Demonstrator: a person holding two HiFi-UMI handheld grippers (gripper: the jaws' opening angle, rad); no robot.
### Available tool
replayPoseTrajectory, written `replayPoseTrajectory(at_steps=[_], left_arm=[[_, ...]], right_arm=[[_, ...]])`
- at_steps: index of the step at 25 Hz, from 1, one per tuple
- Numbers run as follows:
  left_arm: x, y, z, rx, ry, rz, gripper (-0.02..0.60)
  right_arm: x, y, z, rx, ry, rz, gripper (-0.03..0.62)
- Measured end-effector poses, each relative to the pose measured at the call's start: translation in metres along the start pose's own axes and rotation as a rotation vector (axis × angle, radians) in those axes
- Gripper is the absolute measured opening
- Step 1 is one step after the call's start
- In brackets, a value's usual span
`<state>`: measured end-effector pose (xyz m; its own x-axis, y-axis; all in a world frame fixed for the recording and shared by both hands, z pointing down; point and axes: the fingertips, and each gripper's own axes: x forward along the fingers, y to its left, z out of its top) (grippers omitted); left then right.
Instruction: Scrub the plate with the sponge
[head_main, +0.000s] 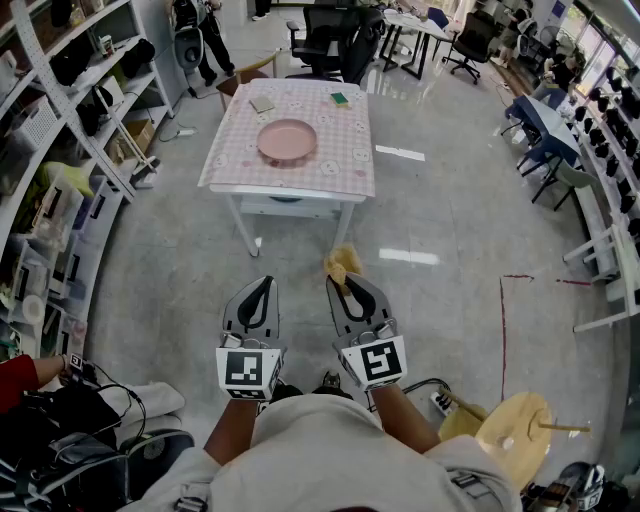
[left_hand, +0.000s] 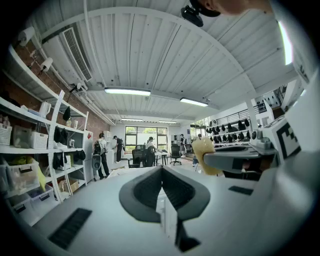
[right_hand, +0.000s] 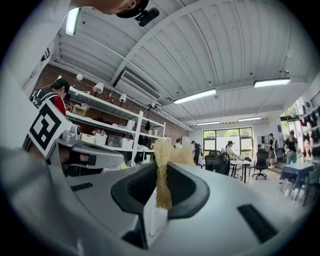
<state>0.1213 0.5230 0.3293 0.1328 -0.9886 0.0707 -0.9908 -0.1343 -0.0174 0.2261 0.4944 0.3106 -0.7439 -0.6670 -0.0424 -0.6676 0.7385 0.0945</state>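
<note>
Checked table (head_main: 345, 172), pink plate (head_main: 287, 140), glossy floor (head_main: 450, 225)

Two grippers show near, a left gripper (head_main: 262, 288) and a right gripper (head_main: 341, 286), with one yellow sponge (head_main: 343, 262). One table (head_main: 345, 172) stands far off, bearing one pink plate (head_main: 287, 139), one green pad (head_main: 340, 99) and one pale card (head_main: 262, 104). One wooden stool (head_main: 515, 425) stands near right.
</note>
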Motion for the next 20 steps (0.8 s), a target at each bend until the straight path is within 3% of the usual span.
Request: replayPoseTrajectory(at_steps=[12, 17, 20], left_arm=[[-0.011, 0.021, -0.010, -0.024, 0.019, -0.002, 0.012], [-0.012, 0.035, -0.023, -0.033, 0.054, -0.017, 0.072], [-0.015, 0.047, -0.031, -0.048, 0.063, -0.025, 0.071]], right_arm=[[0.012, 0.009, -0.007, 0.016, 0.013, -0.024, 0.058], [0.024, 0.022, -0.011, 0.025, 0.015, -0.011, 0.057], [0.029, 0.027, -0.017, 0.013, 0.029, -0.035, 0.057]])
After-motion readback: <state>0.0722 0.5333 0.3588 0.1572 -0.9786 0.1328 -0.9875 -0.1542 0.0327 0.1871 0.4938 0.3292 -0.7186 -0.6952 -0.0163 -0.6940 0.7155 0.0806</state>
